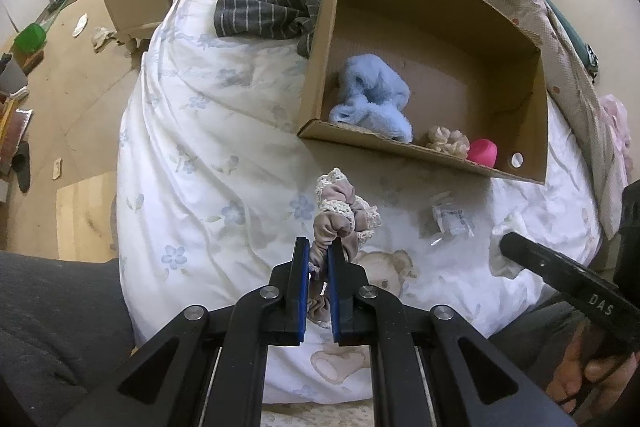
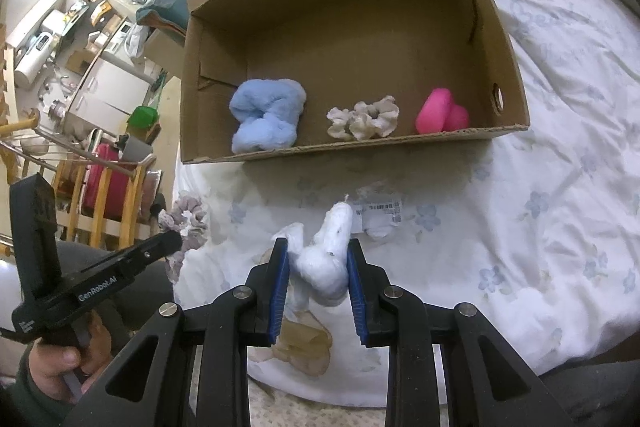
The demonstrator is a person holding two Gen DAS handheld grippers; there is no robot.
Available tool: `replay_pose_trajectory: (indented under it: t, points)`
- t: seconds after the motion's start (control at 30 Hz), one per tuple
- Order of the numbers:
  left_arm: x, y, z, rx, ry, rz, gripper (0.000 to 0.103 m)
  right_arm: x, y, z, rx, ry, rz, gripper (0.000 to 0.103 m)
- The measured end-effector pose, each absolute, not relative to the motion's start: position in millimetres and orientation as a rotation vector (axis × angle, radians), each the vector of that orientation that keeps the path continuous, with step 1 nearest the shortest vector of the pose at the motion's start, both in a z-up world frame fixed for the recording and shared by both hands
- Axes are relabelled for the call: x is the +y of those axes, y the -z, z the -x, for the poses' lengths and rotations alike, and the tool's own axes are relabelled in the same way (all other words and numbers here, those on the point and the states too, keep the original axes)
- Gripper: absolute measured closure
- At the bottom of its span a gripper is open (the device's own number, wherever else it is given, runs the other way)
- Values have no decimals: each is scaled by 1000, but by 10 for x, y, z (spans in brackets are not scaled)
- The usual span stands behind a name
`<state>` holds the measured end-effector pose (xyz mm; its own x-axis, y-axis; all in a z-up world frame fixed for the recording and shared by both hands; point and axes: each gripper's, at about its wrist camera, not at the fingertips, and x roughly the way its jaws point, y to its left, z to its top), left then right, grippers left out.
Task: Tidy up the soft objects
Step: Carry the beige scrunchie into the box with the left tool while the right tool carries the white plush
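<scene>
Over a bed (image 1: 192,131), the left gripper (image 1: 319,254) pinches a mauve lace-edged scrunchie (image 1: 338,213), jaws nearly closed; the right gripper (image 2: 318,254) clamps a white fluffy piece (image 2: 326,255), jaws partly open around it. The cardboard box (image 2: 360,27) just beyond holds blue, beige and pink items. Either soft piece, held only by an edge, could slip free or snag the box's near wall.
</scene>
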<state>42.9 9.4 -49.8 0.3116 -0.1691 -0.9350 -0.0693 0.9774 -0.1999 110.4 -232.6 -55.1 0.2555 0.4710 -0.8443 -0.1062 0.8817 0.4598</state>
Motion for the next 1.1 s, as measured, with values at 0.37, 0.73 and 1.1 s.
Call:
replay_pose_trajectory:
  t: [0.37,0.73,1.1]
  points:
    - [67,527,-418,1255,38,171,95,-2357,525,-1074,1243,-423,-360,74]
    - [49,379,-361,1213,44,148,95,-2411,444,-1044,1227,-430,-382,74]
    - [32,-342,-519,1054,101,145,95,-2649,-49,-1127,1113,-433,-457,74]
